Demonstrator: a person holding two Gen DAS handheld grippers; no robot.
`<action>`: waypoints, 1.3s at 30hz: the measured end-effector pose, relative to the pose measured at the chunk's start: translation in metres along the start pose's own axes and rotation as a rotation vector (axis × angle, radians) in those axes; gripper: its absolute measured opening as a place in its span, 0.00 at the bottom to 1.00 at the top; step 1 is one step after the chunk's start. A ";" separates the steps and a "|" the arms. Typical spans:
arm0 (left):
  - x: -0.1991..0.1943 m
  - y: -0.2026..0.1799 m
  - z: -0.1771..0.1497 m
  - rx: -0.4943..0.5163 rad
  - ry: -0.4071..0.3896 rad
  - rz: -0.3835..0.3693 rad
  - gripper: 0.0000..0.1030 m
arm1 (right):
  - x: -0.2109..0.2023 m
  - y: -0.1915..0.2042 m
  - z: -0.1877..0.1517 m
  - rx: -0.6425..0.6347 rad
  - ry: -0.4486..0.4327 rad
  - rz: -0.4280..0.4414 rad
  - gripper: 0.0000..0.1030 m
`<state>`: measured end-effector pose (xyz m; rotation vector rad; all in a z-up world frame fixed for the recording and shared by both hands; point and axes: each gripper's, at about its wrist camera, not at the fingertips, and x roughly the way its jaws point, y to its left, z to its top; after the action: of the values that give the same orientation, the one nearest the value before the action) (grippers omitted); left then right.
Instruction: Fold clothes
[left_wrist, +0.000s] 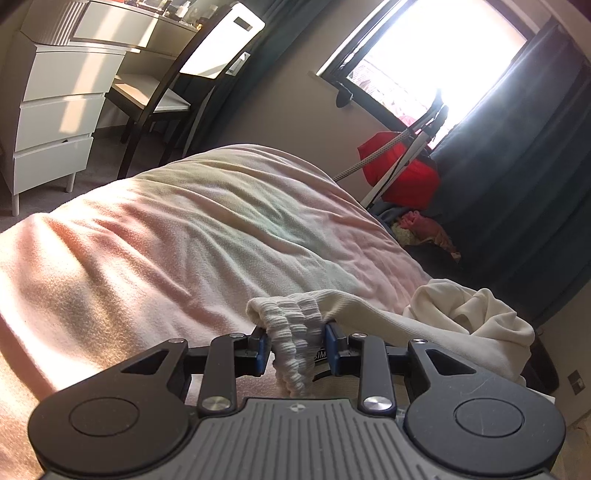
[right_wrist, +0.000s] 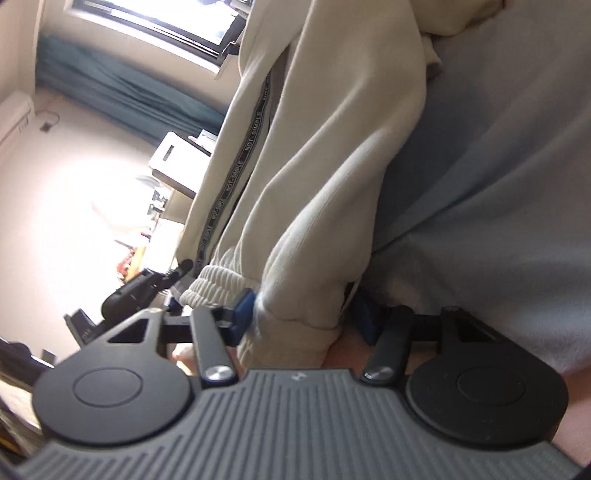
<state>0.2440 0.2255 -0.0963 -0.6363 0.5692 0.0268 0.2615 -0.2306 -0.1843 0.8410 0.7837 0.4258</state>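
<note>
Both grippers clamp the cream trousers (right_wrist: 295, 166), left gripper (left_wrist: 295, 350) on a ribbed cuff, right gripper (right_wrist: 299, 317) on the other, seemingly ready to spread them across the bed (left_wrist: 147, 240).

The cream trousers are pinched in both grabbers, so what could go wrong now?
The left gripper pinches only the ribbed cuff of the cream trousers, so the stretchy bunch might slip out. The right gripper holds a thick fold at the other hem; a layer could drop. Much loose cloth lies heaped near the edge of the bed and might slide off.
</note>
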 end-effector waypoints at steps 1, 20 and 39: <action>0.000 -0.003 0.001 0.005 -0.002 0.000 0.30 | -0.005 0.004 -0.001 -0.023 -0.021 0.003 0.34; 0.108 -0.062 0.220 0.373 -0.073 0.377 0.17 | 0.137 0.152 -0.038 -0.025 0.011 0.337 0.26; 0.155 -0.001 0.214 0.434 -0.010 0.483 0.68 | 0.209 0.181 -0.064 -0.121 0.160 0.274 0.94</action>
<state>0.4810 0.3238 -0.0345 -0.0668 0.6832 0.3508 0.3417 0.0401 -0.1603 0.8096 0.7837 0.7841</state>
